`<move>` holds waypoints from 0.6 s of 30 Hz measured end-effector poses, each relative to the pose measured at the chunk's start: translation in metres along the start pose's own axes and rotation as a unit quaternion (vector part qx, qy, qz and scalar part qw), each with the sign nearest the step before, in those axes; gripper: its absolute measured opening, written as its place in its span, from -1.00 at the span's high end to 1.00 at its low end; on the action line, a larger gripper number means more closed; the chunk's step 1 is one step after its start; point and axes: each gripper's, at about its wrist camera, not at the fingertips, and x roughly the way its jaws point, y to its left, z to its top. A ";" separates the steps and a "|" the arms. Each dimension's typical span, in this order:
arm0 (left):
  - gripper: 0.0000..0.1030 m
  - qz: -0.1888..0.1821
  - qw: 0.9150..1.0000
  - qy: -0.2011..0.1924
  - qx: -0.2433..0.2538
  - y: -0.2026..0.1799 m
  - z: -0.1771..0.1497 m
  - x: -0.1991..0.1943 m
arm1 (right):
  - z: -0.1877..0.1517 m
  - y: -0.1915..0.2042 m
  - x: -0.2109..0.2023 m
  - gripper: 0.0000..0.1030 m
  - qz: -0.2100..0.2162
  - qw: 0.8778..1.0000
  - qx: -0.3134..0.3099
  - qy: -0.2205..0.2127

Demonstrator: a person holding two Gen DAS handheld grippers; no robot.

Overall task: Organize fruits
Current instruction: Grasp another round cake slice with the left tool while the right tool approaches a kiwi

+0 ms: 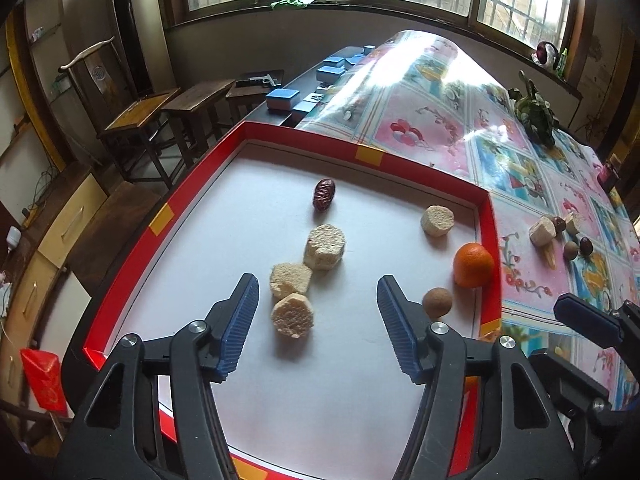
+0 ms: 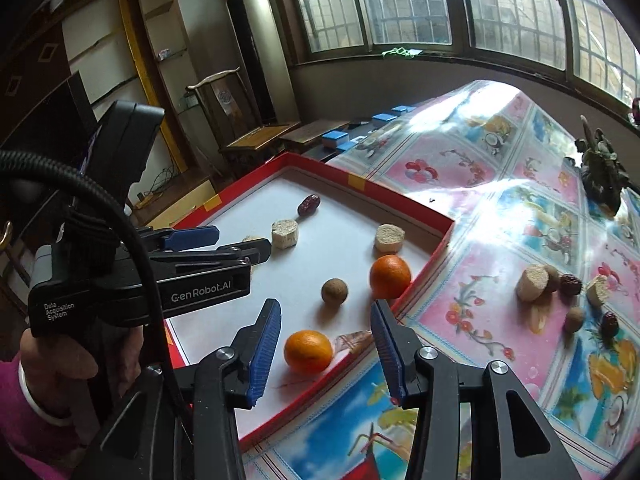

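Both grippers spread over a red tray (image 1: 490,240) of fruit, gripping nothing.

Left gripper (image 1: 318,322) wide open above three pale chunks (image 1: 292,314) in a row, date (image 1: 323,194) beyond, fourth chunk (image 1: 437,220), orange (image 1: 473,265) and brown ball (image 1: 437,303) to the right. Only from the right wrist: second orange (image 2: 308,351) lying in the tray between the parted fingers of the right gripper (image 2: 324,350), apparently untouched. More fruit (image 2: 568,292) loose on the tablecloth (image 2: 480,312), well apart from the tray.
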 end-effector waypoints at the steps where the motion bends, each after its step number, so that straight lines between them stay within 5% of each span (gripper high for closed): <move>1: -0.20 -0.006 1.000 -0.002 0.003 -0.006 0.001 -0.002 | 0.000 -0.005 -0.006 0.10 -0.008 1.000 0.004 -0.003; 11: -0.20 -0.062 0.996 -0.011 0.056 -0.085 0.014 -0.009 | -0.024 -0.076 -0.060 0.10 -0.100 0.993 0.067 -0.021; 18: -0.20 -0.105 0.990 0.023 0.087 -0.136 0.016 0.002 | -0.046 -0.122 -0.083 0.09 -0.140 0.984 0.108 -0.024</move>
